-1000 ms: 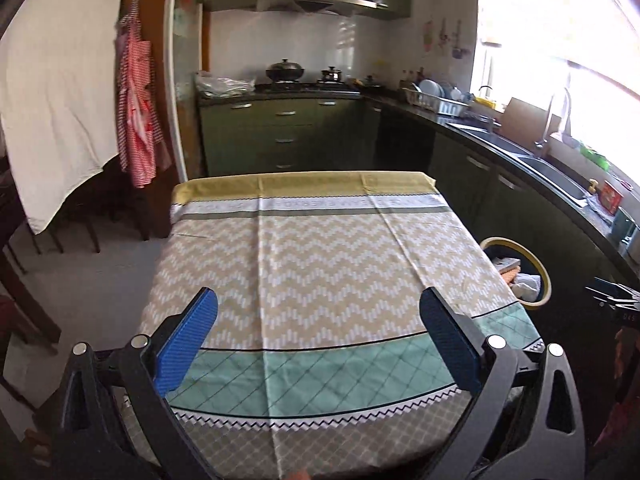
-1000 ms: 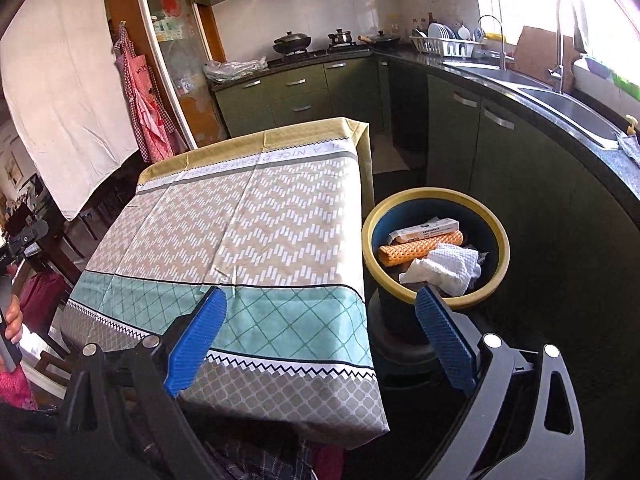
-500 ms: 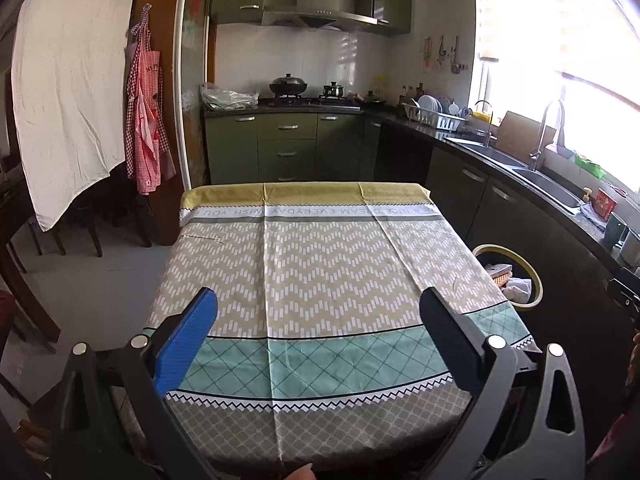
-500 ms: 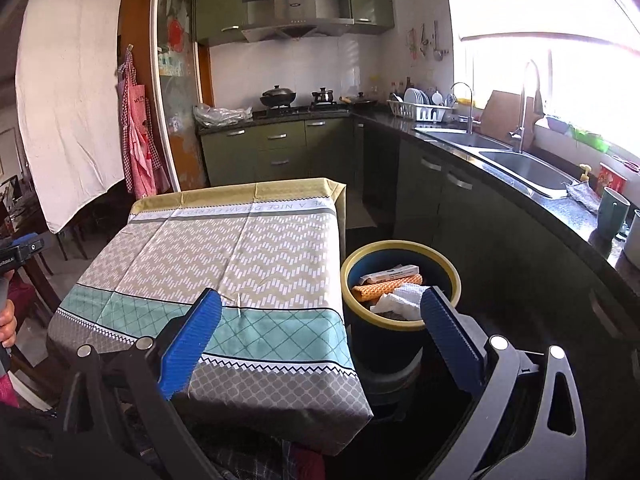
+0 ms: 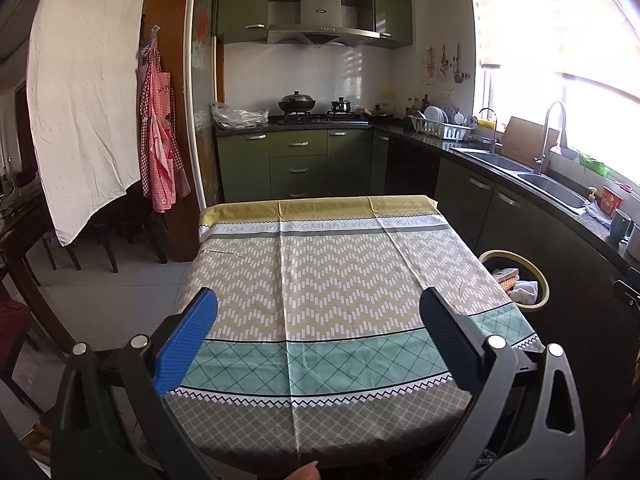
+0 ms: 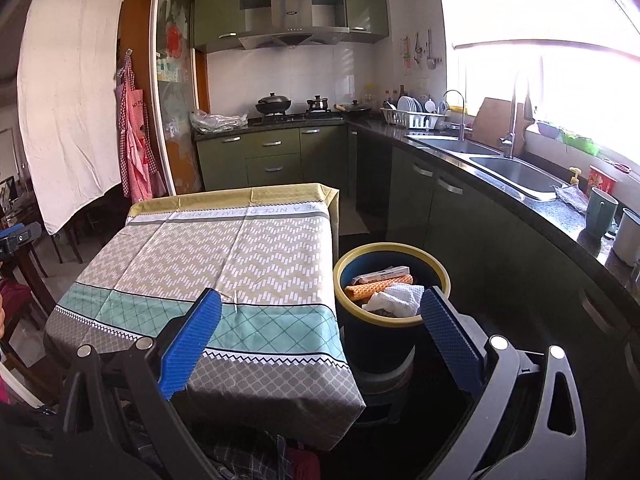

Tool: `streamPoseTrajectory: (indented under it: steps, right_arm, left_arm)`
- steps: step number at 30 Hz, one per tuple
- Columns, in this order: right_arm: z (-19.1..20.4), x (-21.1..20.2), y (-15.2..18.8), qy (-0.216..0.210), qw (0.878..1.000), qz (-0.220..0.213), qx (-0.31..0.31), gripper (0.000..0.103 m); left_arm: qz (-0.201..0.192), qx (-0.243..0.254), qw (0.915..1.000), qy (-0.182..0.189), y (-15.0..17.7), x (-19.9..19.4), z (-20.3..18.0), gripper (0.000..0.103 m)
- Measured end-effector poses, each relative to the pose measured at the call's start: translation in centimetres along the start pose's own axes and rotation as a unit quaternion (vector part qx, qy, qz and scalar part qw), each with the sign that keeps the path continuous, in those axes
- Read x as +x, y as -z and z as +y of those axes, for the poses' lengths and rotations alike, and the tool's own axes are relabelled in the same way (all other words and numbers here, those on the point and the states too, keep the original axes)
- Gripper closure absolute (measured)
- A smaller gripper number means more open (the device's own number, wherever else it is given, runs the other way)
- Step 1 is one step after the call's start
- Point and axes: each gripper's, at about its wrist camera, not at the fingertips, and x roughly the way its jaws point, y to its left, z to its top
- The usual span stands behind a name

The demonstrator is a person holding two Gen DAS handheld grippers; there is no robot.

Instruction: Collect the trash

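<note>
A dark bin with a yellow rim (image 6: 442, 276) stands on the floor right of the table (image 6: 248, 248). Inside lie a crumpled white tissue (image 6: 396, 299), an orange patterned wrapper (image 6: 374, 286) and a flat white packet (image 6: 382, 274). My right gripper (image 6: 320, 308) hangs open in front of the bin and the table's near right corner, holding nothing. In the left wrist view the same bin (image 5: 542, 286) shows at the table's right side, and my left gripper (image 5: 318, 312) is open and empty above the patterned tablecloth (image 5: 320, 280).
Green cabinets (image 5: 298, 160) and a stove with pots (image 5: 298, 102) line the back wall. A dark counter with a sink (image 6: 516, 170), dish rack (image 6: 412, 118) and mugs (image 6: 600, 212) runs along the right. Chairs (image 5: 100, 240), an apron (image 5: 160, 148) and a white cloth (image 5: 84, 92) are at left.
Both grippers have drawn back and tilted upward, so more of the kitchen wall and hood shows. The bin and table look farther away. Both stay open and empty.
</note>
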Motion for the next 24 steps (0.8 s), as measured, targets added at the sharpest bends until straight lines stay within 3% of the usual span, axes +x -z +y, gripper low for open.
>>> streamPoseTrajectory:
  steps: [24]
  right_arm:
    - [0.53,0.51,-0.26,-0.006,1.000,0.001,-0.007,0.005]
  left_arm:
    - [0.007,0.013,0.9999,-0.002,0.48,0.33,-0.12,0.007]
